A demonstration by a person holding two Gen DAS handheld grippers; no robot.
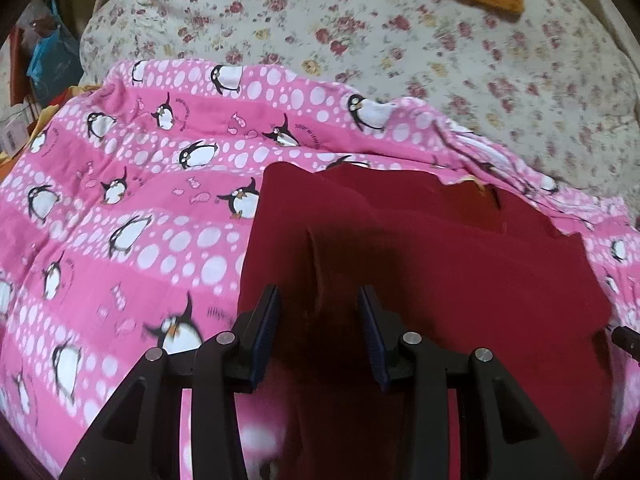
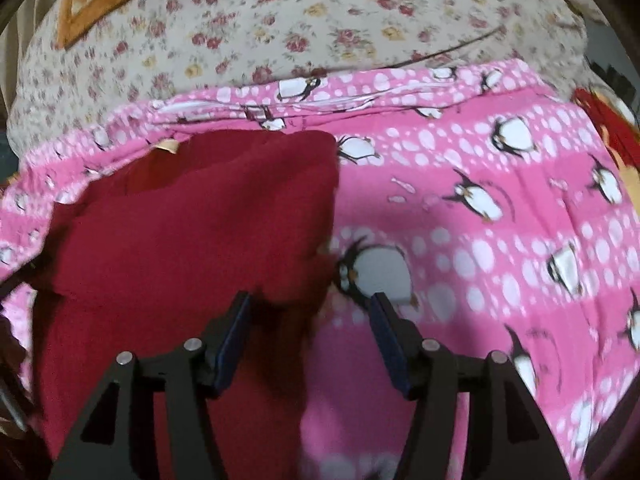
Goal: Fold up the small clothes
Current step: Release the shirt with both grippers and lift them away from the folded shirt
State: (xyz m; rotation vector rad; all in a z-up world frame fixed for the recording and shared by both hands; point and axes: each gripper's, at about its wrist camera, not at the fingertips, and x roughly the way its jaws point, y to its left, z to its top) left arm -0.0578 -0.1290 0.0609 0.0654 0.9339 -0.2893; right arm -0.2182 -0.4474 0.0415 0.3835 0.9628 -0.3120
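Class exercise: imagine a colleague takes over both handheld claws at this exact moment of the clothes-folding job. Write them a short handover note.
Left claw: open, holding nothing, over the near part of the dark red garment, where a raised crease runs between its fingers.
Right claw: open, empty, at the garment's right edge, one finger over red cloth, the other over the pink penguin sheet.
The garment lies on that sheet, with the floral bedding behind it.
Done: it looks partly folded, with layered edges at the far side; how many folds, I cannot tell.
Left: grip an edge, finish the folding, smooth the crease.
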